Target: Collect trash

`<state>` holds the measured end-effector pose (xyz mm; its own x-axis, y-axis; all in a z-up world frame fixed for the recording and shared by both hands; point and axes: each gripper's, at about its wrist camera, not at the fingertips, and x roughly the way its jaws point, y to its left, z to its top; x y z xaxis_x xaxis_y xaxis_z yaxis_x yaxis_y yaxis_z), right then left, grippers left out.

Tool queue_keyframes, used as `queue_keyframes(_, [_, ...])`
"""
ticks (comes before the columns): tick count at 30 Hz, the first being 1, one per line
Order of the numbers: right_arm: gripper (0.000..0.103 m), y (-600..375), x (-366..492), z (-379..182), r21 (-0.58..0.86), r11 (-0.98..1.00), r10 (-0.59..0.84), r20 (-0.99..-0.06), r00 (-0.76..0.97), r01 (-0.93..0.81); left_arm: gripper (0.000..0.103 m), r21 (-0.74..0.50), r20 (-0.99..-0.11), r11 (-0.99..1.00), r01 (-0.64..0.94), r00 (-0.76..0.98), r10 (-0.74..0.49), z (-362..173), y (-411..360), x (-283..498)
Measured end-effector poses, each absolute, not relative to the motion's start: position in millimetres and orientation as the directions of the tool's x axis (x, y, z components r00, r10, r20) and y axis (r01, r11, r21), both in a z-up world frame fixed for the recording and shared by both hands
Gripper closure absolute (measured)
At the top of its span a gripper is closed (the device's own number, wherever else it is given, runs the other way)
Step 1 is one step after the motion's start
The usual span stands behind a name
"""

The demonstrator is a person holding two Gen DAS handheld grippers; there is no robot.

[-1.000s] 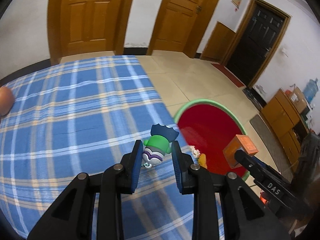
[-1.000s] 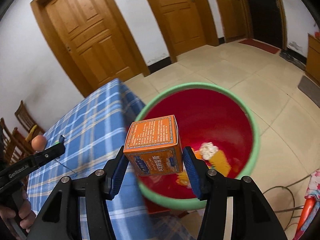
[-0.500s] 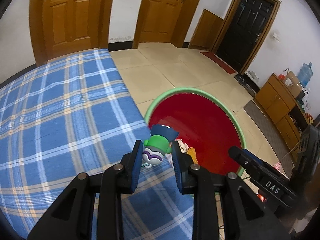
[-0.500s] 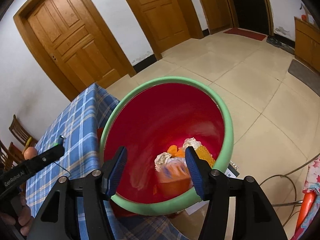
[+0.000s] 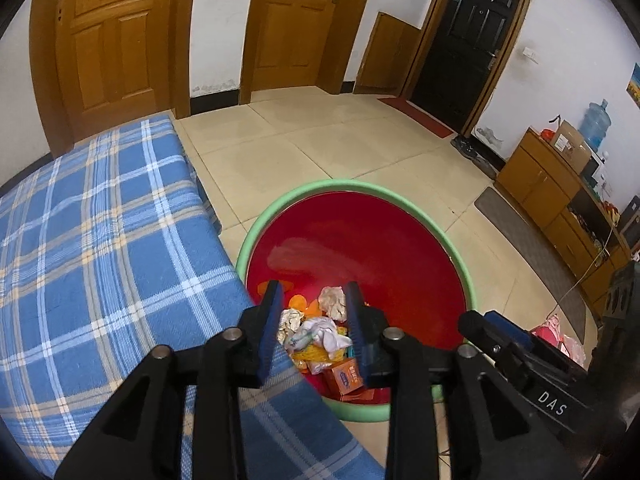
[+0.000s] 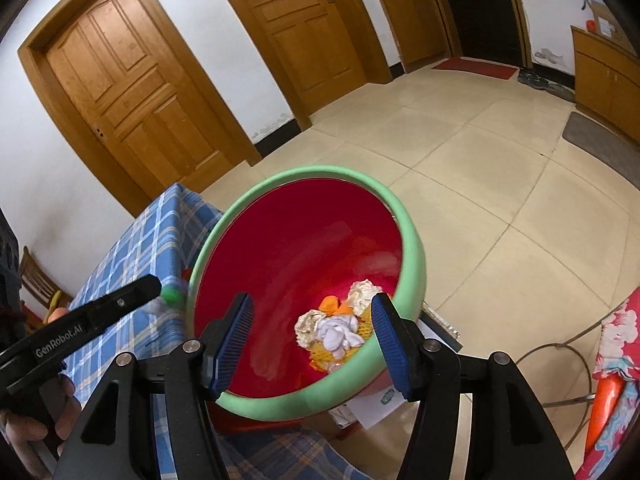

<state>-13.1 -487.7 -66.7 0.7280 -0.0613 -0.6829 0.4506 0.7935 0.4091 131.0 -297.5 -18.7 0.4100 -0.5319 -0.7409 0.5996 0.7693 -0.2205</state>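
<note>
Both loads have gone since a second ago: my right gripper (image 6: 310, 338) no longer carries the orange box, and my left gripper (image 5: 314, 326) has lost the green toy, its jaws opening with nothing between them. My right fingers stand apart and empty over the bin (image 6: 412, 248). Inside lie crumpled paper balls (image 5: 332, 300), a white rag (image 6: 340, 332) and the orange box (image 5: 346, 374). I judge it all light and soft; I'd pinch the box across its flat sides. Beside the bin is the blue plaid tablecloth (image 5: 100, 240), then beige floor tiles (image 5: 320, 140) and wooden doors (image 5: 108, 36).
</note>
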Motion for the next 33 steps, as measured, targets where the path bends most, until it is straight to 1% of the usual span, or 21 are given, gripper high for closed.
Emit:
queue_keyframes(10, [0.040,-477,-16,-58,0.405,0.806,-0.058,-0.672,0.738,0.432,0.065,-0.206,-0.734,0.801,0.562,0.452,-0.506,-10,-273,124])
queue_keyframes(12, [0.039,-470,-17,-53,0.410,0.813,-0.044,-0.665,0.746,0.414,0.057,-0.194,-0.730,0.813,0.549,0.473,-0.493,-7,-264,121])
queue_keyframes(14, [0.036,-463,-19,-48,0.406,0.824,-0.037,-0.658,0.752,0.396,0.051,-0.184,-0.729,0.832,0.524,0.495,-0.473,-3,-253,117])
queue_keyframes(17, [0.034,-450,-19,-41,0.399,0.840,-0.027,-0.646,0.763,0.368,0.049,-0.170,-0.726,0.853,0.493,0.523,-0.447,2,-237,114])
queue_keyframes(19, [0.033,-440,-17,-37,0.390,0.850,-0.022,-0.647,0.762,0.355,0.045,-0.161,-0.721,0.869,0.467,0.546,-0.427,6,-225,111])
queue_keyframes(21, [0.026,-431,-17,-34,0.386,0.855,-0.017,-0.646,0.763,0.346,0.037,-0.148,-0.715,0.890,0.432,0.575,-0.398,11,-210,108])
queue_keyframes(23, [0.026,-423,-17,-30,0.388,0.862,-0.004,-0.640,0.768,0.328,0.035,-0.127,-0.705,0.905,0.406,0.604,-0.370,16,-198,102])
queue_keyframes(26, [0.024,-409,-16,-24,0.374,0.875,0.001,-0.635,0.773,0.306,0.027,-0.106,-0.694,0.927,0.361,0.640,-0.329,23,-178,95])
queue_keyframes(31, [0.022,-385,-15,-16,0.371,0.890,0.029,-0.625,0.780,0.264,0.026,-0.091,-0.677,0.955,0.282,0.686,-0.267,32,-142,84])
queue_keyframes(33, [0.021,-377,-16,-12,0.362,0.899,0.036,-0.619,0.784,0.245,0.023,-0.080,-0.672,0.964,0.253,0.700,-0.240,34,-130,79])
